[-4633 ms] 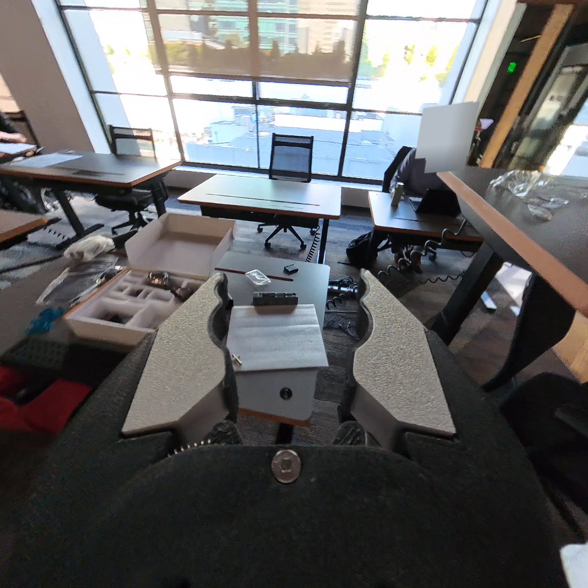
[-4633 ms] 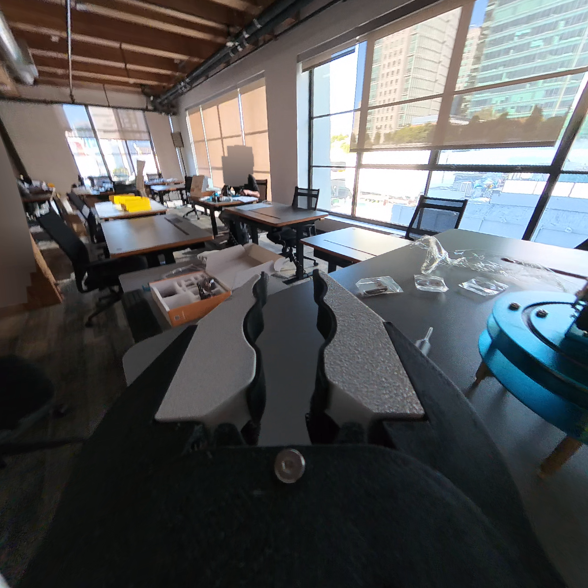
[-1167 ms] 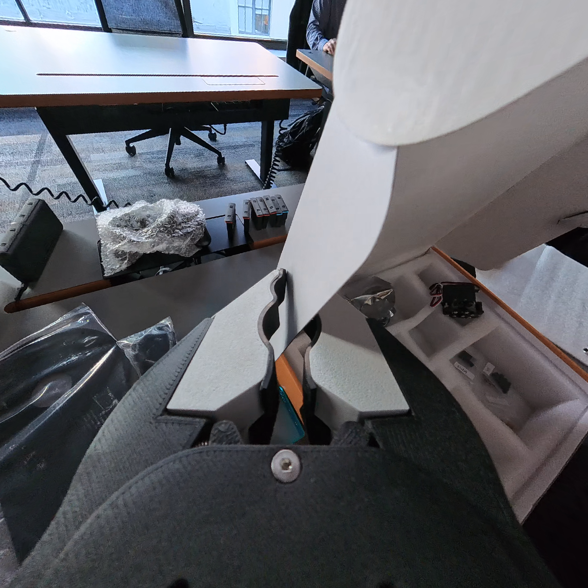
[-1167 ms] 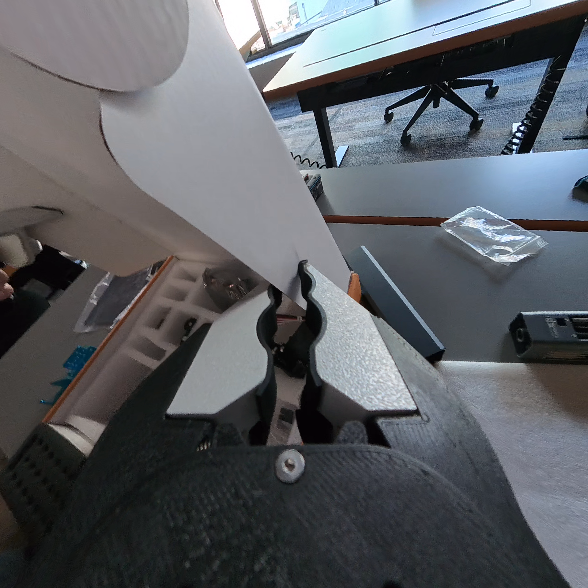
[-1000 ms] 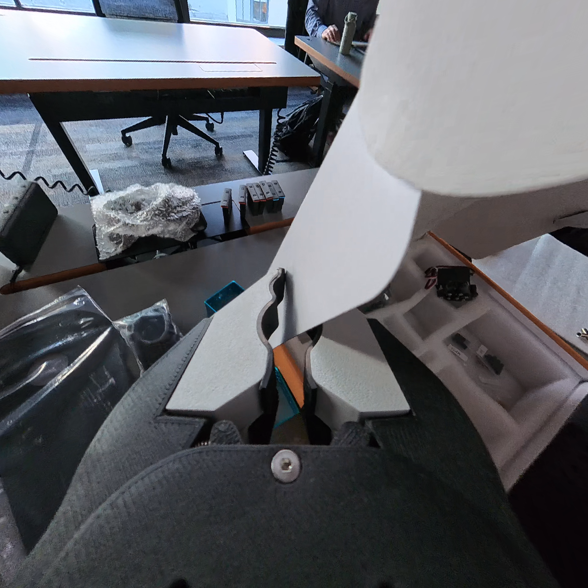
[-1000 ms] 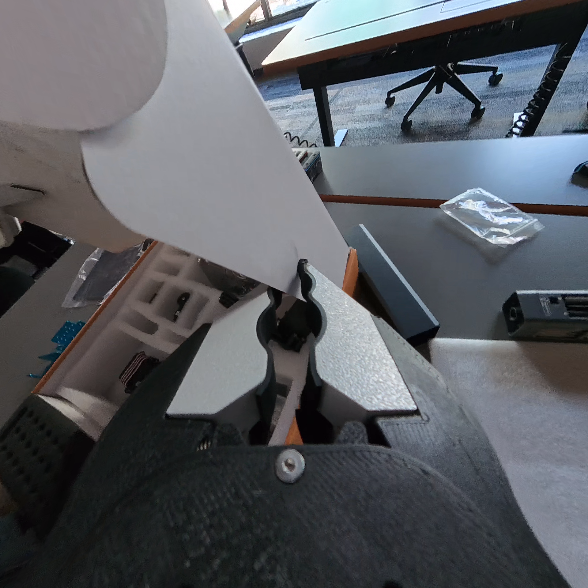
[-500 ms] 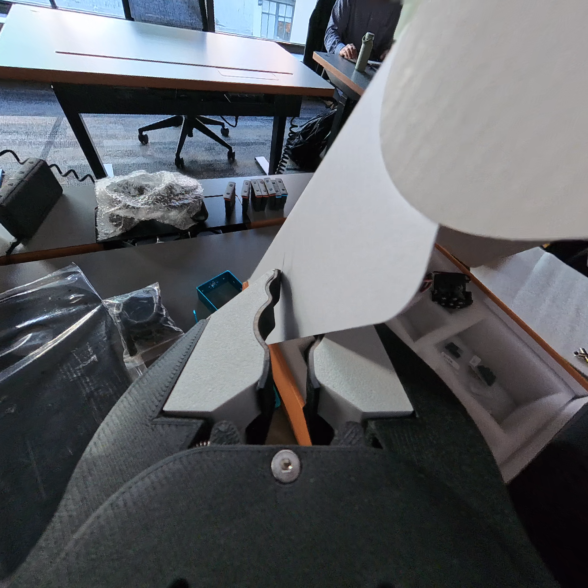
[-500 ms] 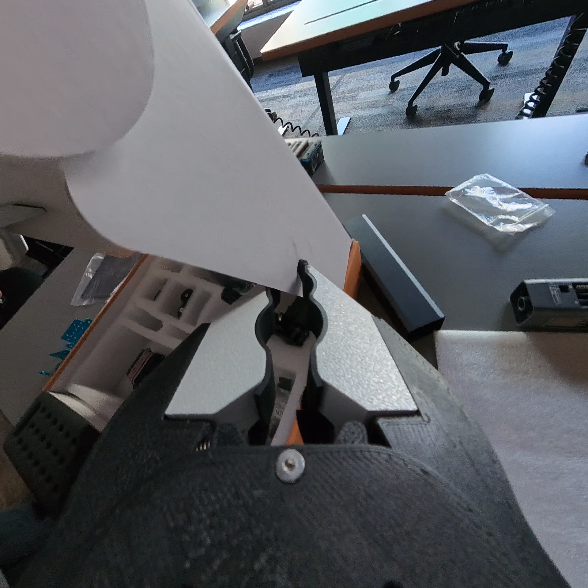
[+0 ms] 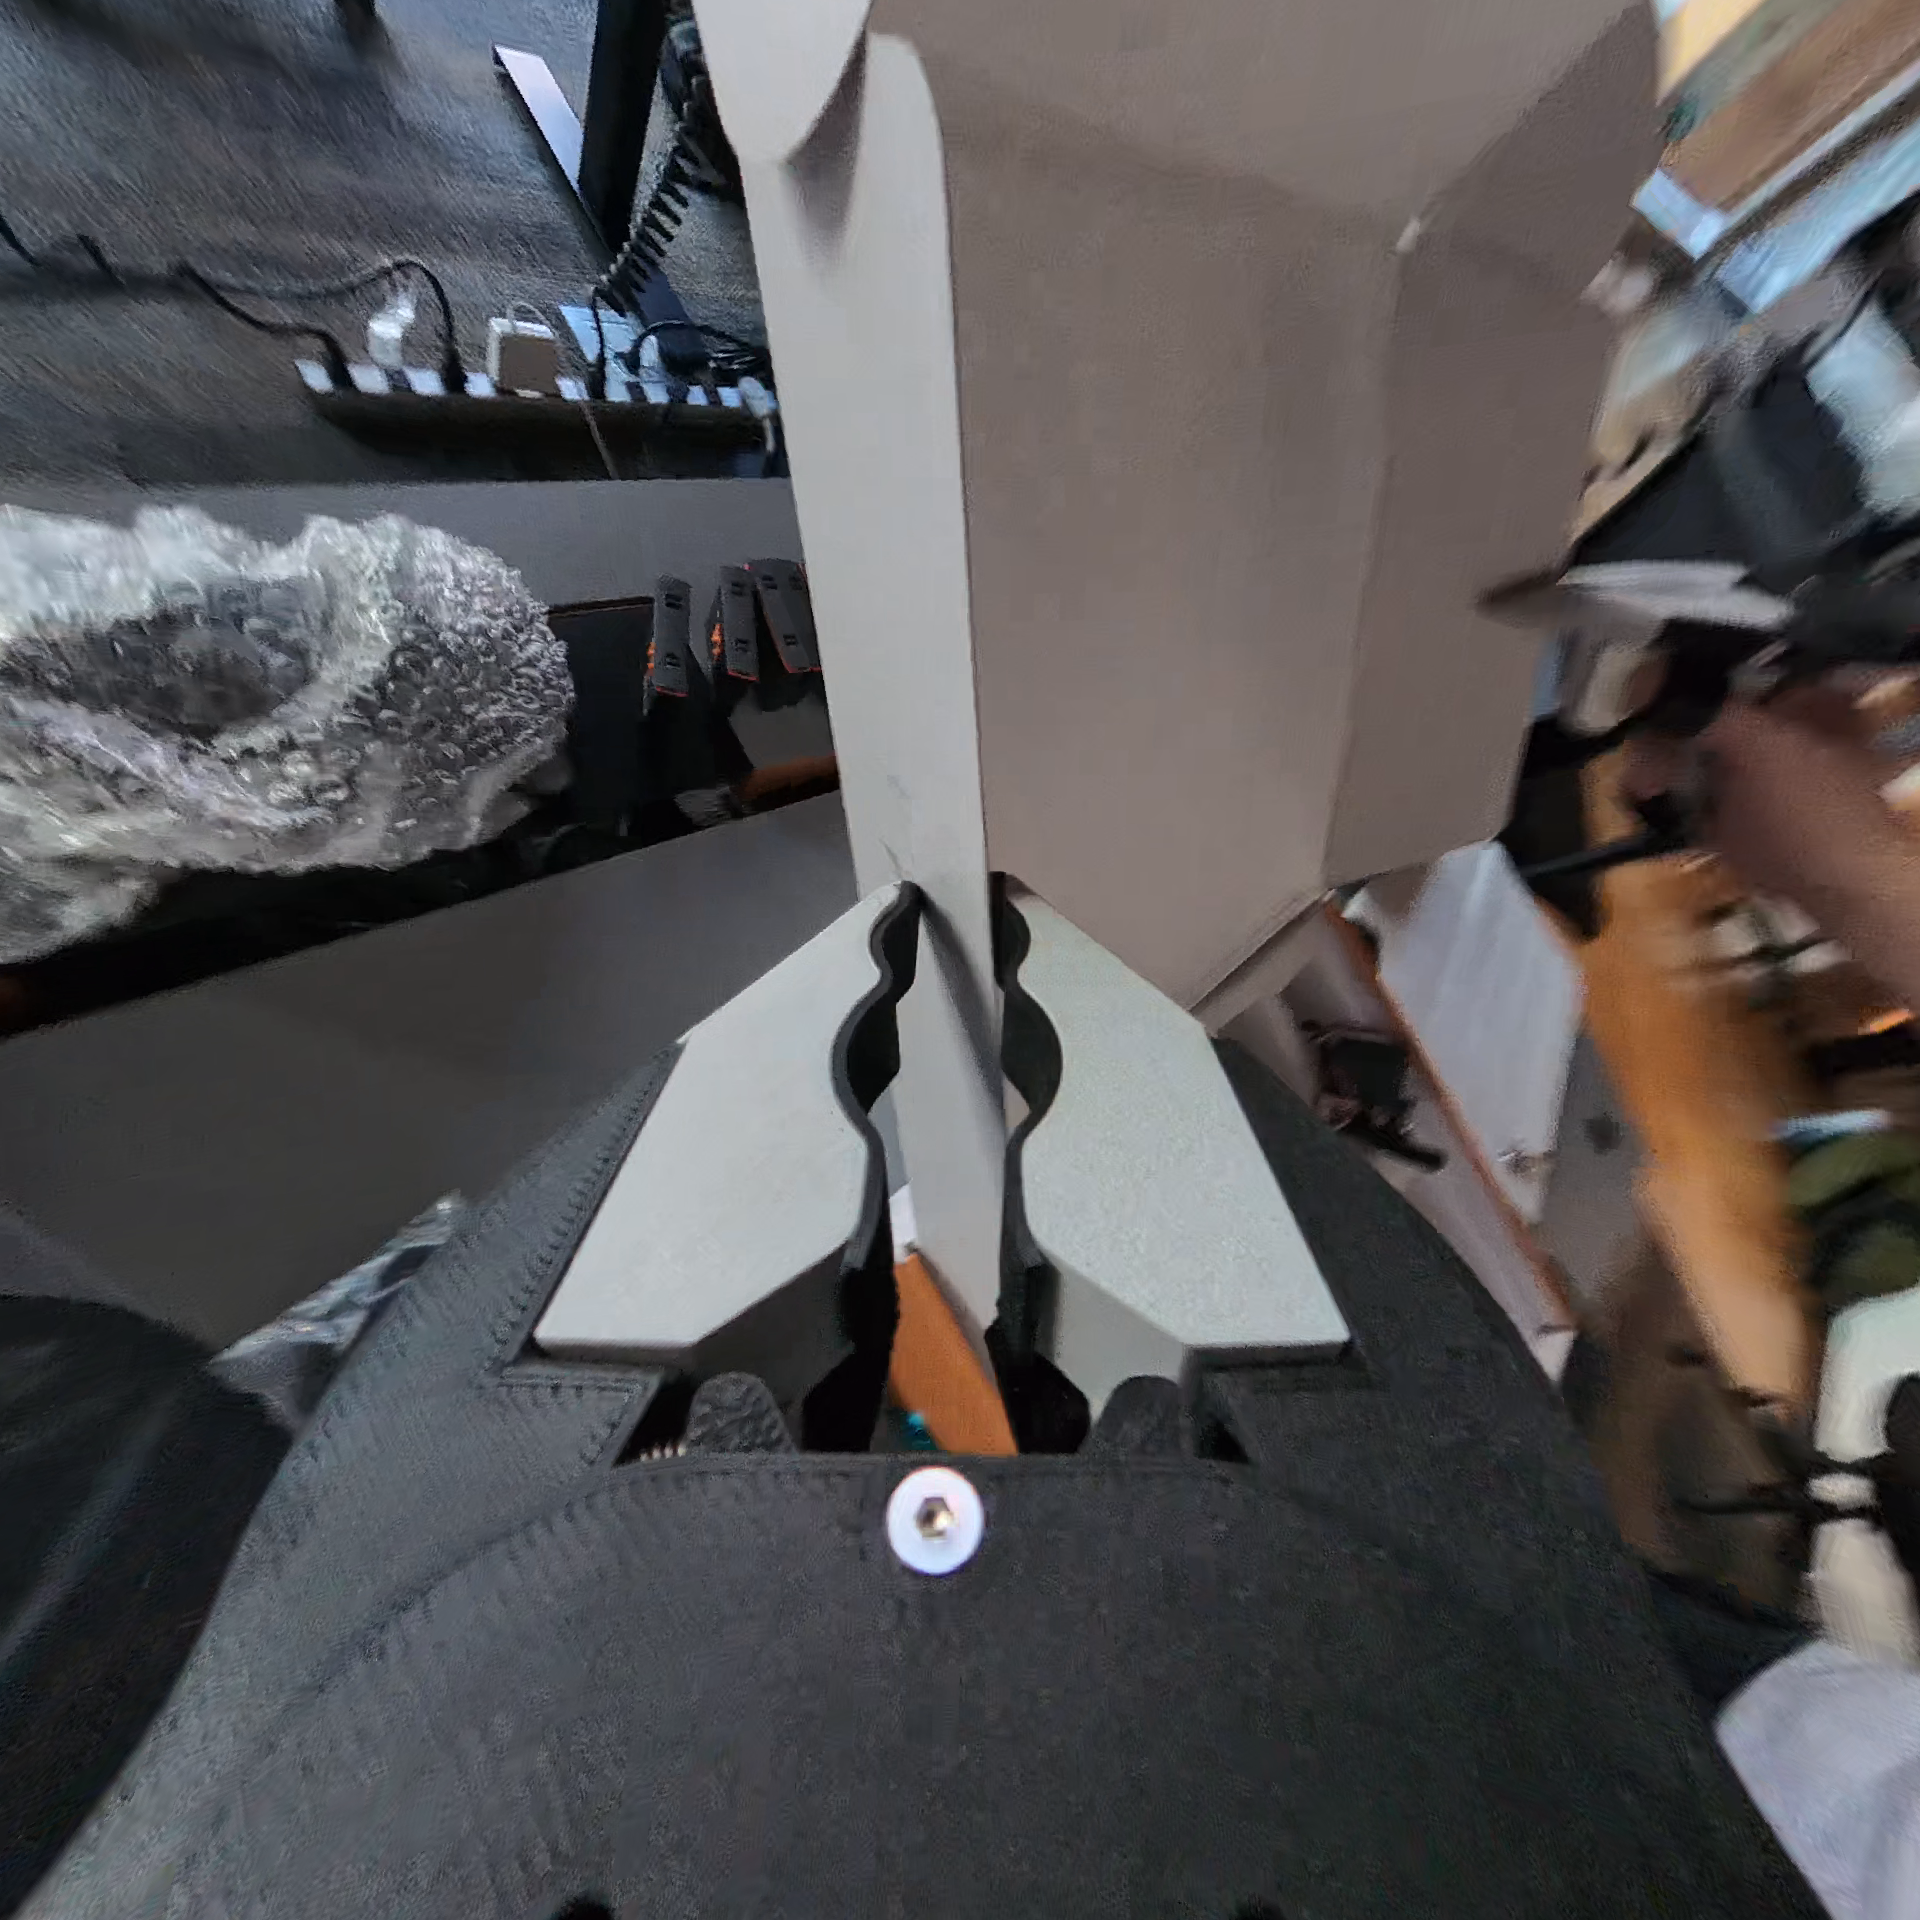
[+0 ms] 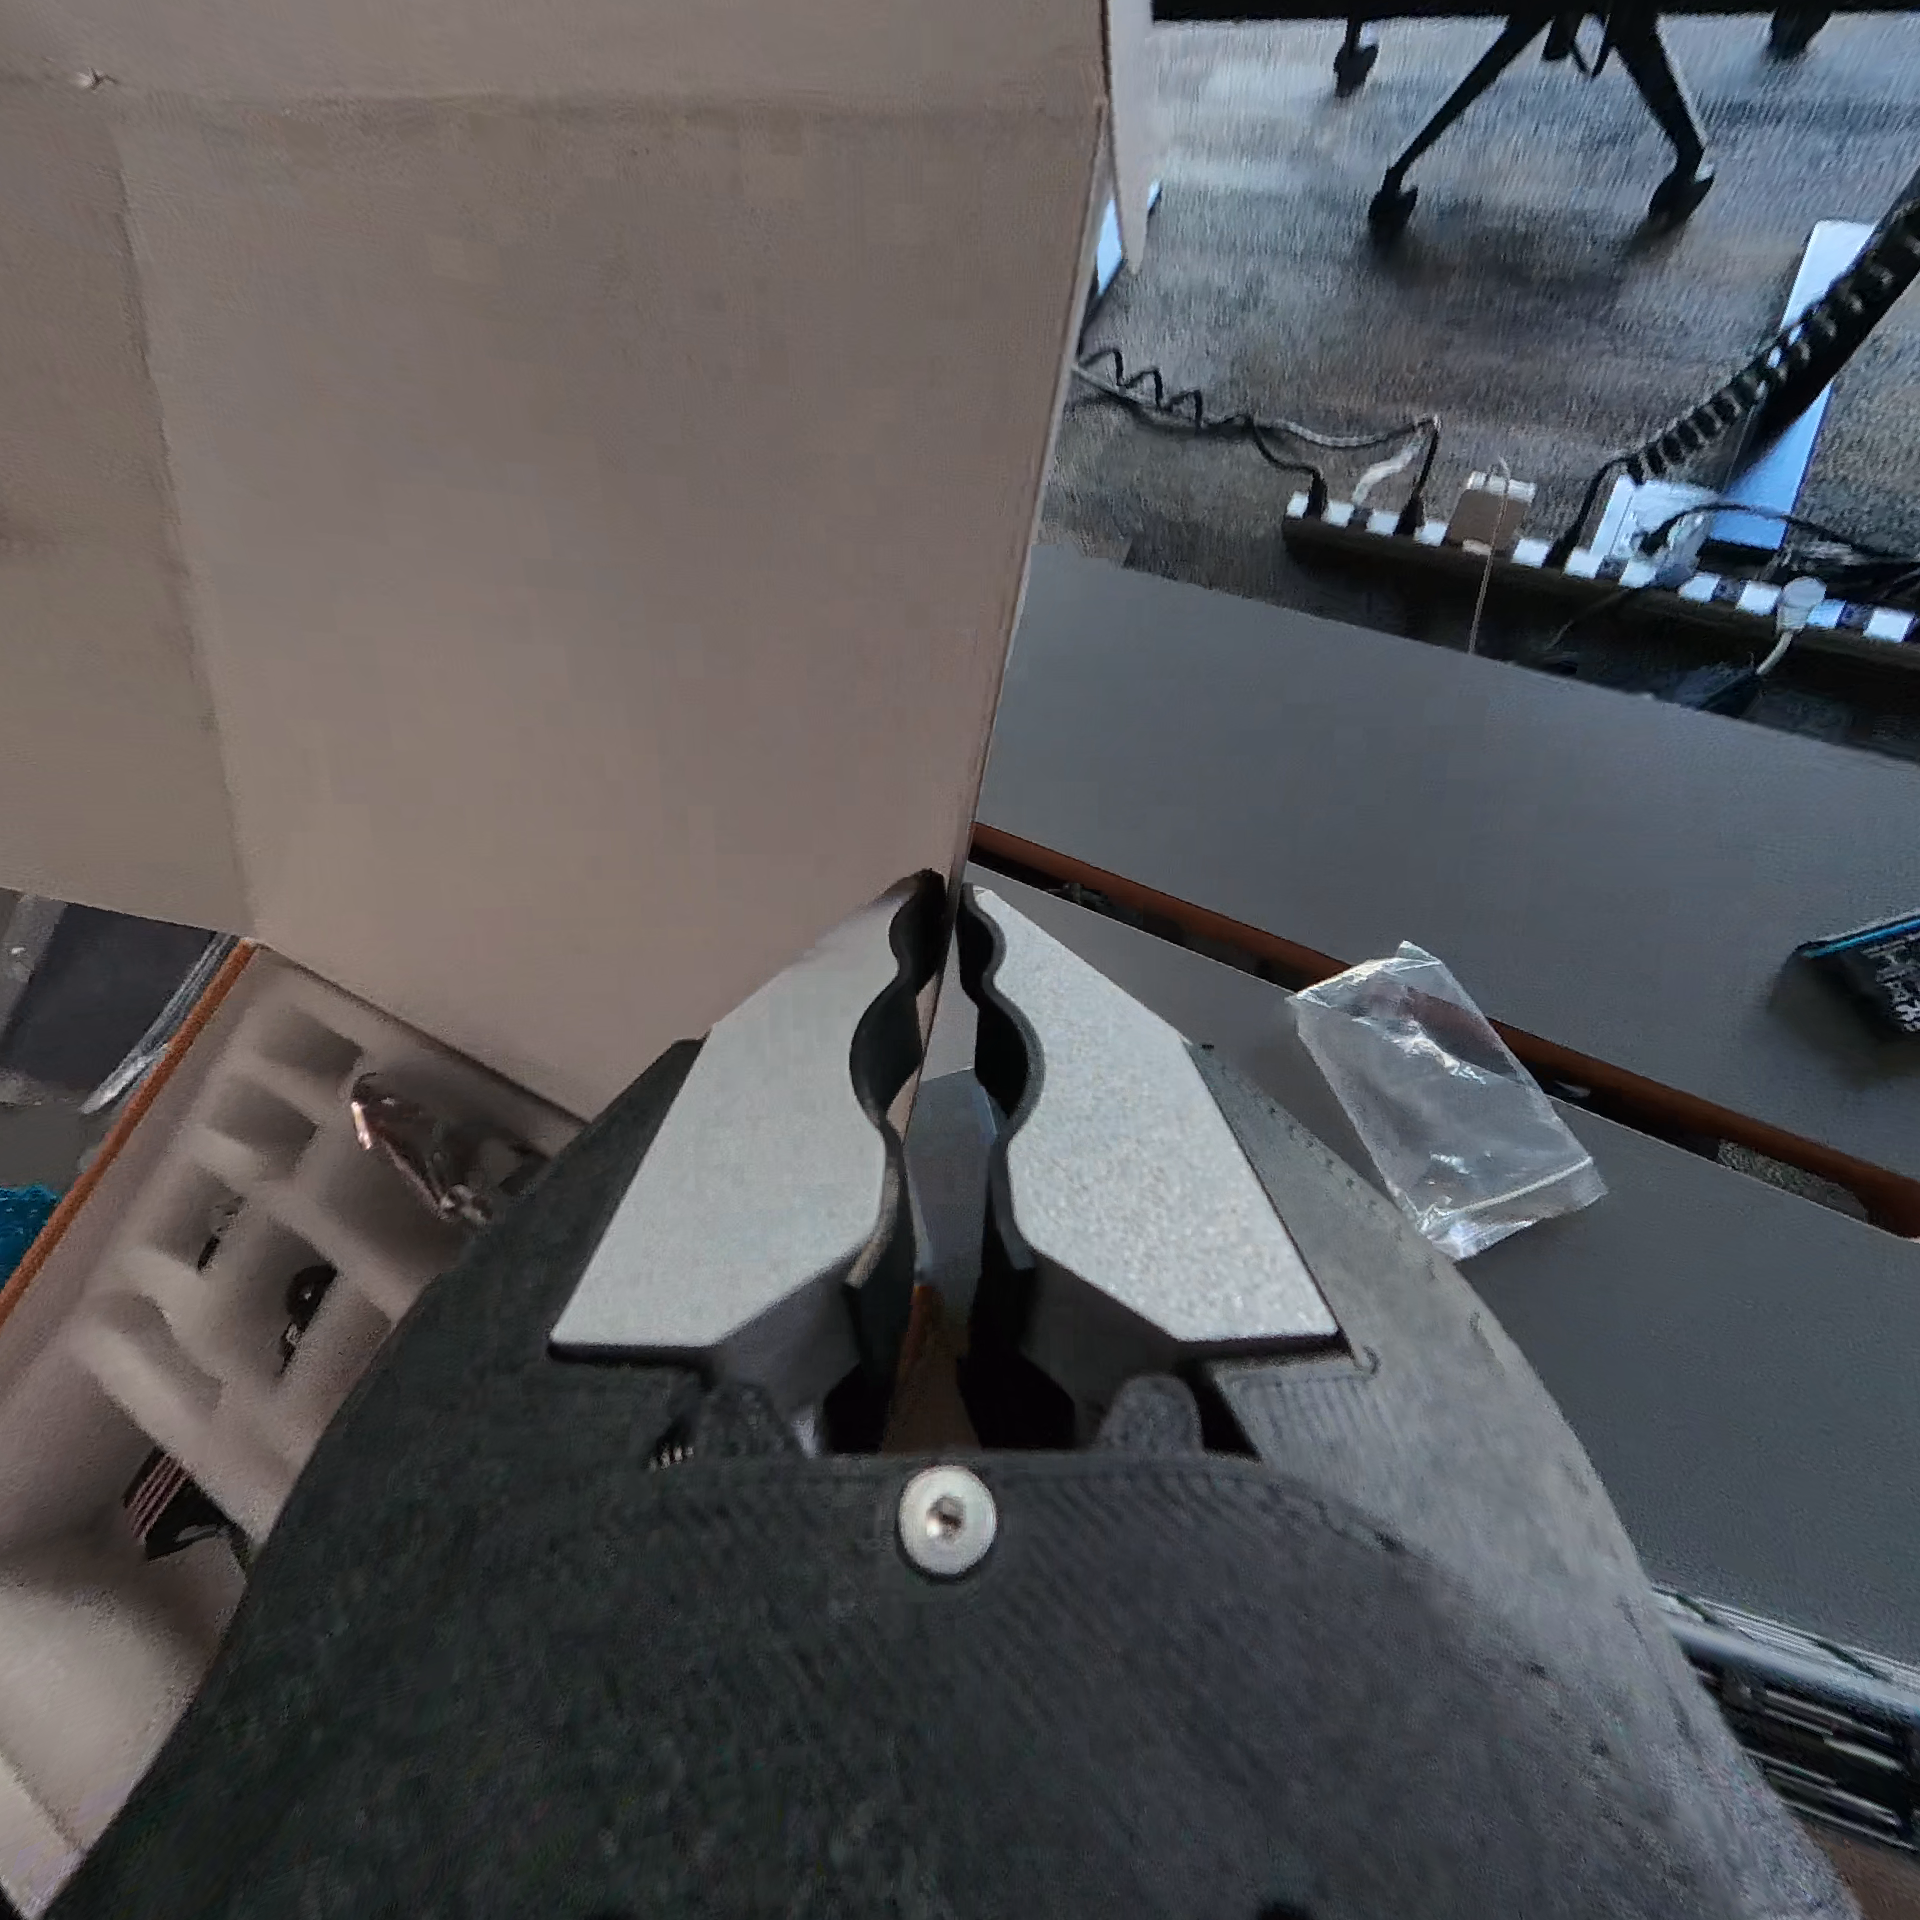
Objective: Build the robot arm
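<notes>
Left gripper fingers pinching white box lid, right gripper fingers pinching its opposite flap

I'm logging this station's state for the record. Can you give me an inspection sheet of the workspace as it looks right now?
Surface: dark grey table, orange edge.
Job's things: white cardboard box lid raised over foam-lined box of small parts.
Clutter: bubble wrap, clear plastic bag.
Grippers: left gripper and right gripper each shut on a lid side flap.
Cables: power strip and coiled cord on floor.
Surroundings: carpet, office chair base.
</notes>
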### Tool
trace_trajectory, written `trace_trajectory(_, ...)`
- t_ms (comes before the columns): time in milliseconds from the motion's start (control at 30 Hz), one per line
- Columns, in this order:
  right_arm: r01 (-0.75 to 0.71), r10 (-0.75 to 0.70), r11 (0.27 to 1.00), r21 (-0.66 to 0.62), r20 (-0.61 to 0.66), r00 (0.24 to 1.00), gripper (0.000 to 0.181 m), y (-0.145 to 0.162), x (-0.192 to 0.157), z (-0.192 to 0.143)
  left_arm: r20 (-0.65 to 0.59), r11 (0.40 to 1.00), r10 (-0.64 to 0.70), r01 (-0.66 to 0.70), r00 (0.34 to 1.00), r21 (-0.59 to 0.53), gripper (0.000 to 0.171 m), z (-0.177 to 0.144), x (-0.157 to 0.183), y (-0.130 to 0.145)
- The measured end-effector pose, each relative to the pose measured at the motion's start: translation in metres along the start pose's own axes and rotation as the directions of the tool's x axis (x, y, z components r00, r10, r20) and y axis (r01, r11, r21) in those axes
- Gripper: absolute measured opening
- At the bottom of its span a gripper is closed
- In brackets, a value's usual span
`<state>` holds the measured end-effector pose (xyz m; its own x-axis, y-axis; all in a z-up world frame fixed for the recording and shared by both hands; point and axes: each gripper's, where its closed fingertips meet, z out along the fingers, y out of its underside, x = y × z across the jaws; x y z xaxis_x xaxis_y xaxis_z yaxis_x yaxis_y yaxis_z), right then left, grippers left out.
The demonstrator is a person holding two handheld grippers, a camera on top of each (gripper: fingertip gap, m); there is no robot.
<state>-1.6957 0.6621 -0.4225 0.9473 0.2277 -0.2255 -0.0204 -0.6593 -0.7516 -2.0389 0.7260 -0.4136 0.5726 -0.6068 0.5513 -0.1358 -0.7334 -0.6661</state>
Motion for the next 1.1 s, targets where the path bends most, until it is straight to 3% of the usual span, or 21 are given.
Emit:
trace_trajectory(100, -0.033, 0.032, 0.996, -0.079, -0.022, 0.999, 0.003, 0.006, 0.014, 0.025, -0.062, 0.969, -0.187, 0.195, 0.980, 0.149, 0.009, -0.030, -0.019, -0.009)
trace_trajectory(200, -0.088, 0.085, 0.989, -0.123, -0.030, 0.996, 0.003, 0.011, 0.026, 0.048, -0.008, 0.930, -0.274, 0.267, 0.962, 0.253, 0.013, -0.083, -0.044, 0.019)
trace_trajectory(367, -0.210, 0.218, 0.950, -0.231, 0.006, 0.976, 0.006, 0.017, 0.034, 0.074, 0.108, 0.873, -0.438, 0.394, 0.893, 0.286, 0.013, -0.169, -0.058, 0.135)
trace_trajectory(500, -0.297, 0.311, 0.933, -0.206, 0.042, 0.949, 0.018, 0.014, 0.029, 0.083, 0.254, 0.842, -0.522, 0.446, 0.814, 0.302, 0.014, -0.230, -0.059, 0.232)
trace_trajectory(533, -0.291, 0.300, 0.938, -0.189, 0.021, 0.954, 0.029, 0.013, 0.030, 0.082, 0.296, 0.843, -0.526, 0.443, 0.797, 0.305, 0.015, -0.244, -0.058, 0.251)
trace_trajectory(633, -0.186, 0.178, 0.978, -0.093, -0.087, 0.980, 0.038, 0.005, 0.036, 0.063, 0.365, 0.851, -0.520, 0.428, 0.772, 0.306, 0.020, -0.274, -0.055, 0.289)
trace_trajectory(733, 0.029, -0.005, 0.995, 0.098, -0.237, 0.972, 0.037, -0.016, 0.022, 0.013, 0.426, 0.900, -0.436, 0.378, 0.793, 0.217, 0.023, -0.286, -0.052, 0.311)
trace_trajectory(833, 0.257, -0.171, 0.941, 0.221, -0.343, 0.924, 0.037, -0.022, -0.028, -0.046, 0.409, 0.952, -0.302, 0.298, 0.861, 0.076, 0.029, -0.271, -0.050, 0.324)
trace_trajectory(933, 0.301, -0.236, 0.935, 0.188, -0.304, 0.923, 0.040, 0.020, -0.099, -0.079, 0.319, 0.973, -0.164, 0.206, 0.933, -0.104, 0.036, -0.239, -0.046, 0.341)
trace_trajectory(1000, 0.286, -0.235, 0.941, 0.179, -0.261, 0.936, 0.040, 0.058, -0.148, -0.093, 0.271, 0.980, -0.059, 0.107, 0.961, -0.165, 0.036, -0.219, -0.041, 0.342)
trace_trajectory(1100, 0.239, -0.213, 0.960, 0.147, -0.172, 0.962, 0.039, 0.121, -0.218, -0.098, 0.296, 0.968, 0.114, -0.039, 0.948, -0.249, 0.037, -0.198, -0.050, 0.342)
